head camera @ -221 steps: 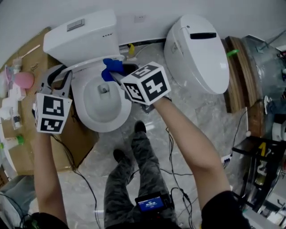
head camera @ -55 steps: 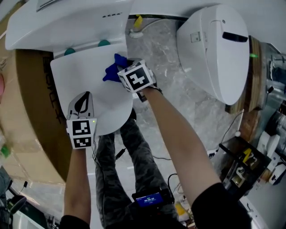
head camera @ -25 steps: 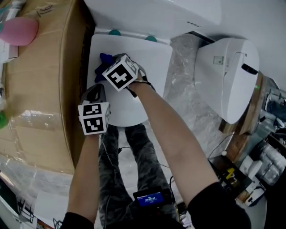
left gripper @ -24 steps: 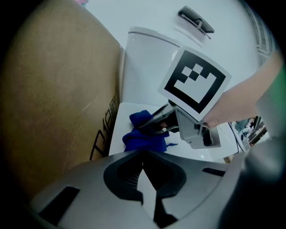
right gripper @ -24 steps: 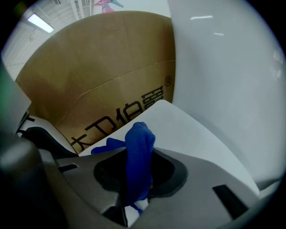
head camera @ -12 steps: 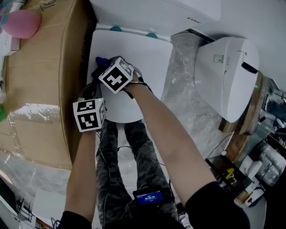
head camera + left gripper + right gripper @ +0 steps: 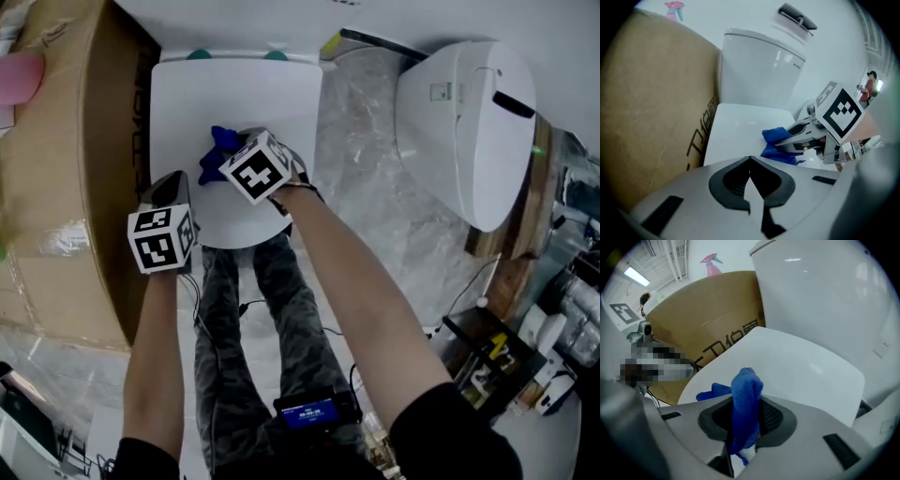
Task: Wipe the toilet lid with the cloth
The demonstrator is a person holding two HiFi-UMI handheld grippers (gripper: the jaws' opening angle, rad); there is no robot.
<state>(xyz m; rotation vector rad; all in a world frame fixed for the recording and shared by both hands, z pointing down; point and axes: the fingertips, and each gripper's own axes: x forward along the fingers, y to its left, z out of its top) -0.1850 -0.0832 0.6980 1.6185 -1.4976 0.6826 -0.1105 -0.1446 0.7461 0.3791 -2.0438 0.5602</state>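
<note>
The white toilet lid (image 7: 244, 94) lies closed. On its middle sits a bunched blue cloth (image 7: 220, 142), and my right gripper (image 7: 232, 150) is shut on it and holds it against the lid. In the right gripper view the cloth (image 7: 746, 394) stands up between the jaws above the lid (image 7: 801, 366). My left gripper (image 7: 170, 185) hangs shut and empty at the lid's front left edge, beside the cardboard box. From the left gripper view, its own tips (image 7: 750, 161) meet, and the cloth (image 7: 776, 139) lies ahead under the right gripper (image 7: 799, 136).
A tall cardboard box (image 7: 66, 169) stands tight against the toilet's left side, with a pink object (image 7: 19, 77) on top. The cistern (image 7: 759, 70) rises behind the lid. A second white toilet (image 7: 469, 122) lies to the right across the marble floor (image 7: 356, 178). The person's legs (image 7: 272, 319) stand in front.
My right gripper has dragged the cloth from the lid's left edge toward its middle. The left gripper stays near the lid's front left edge. The head view has shifted.
</note>
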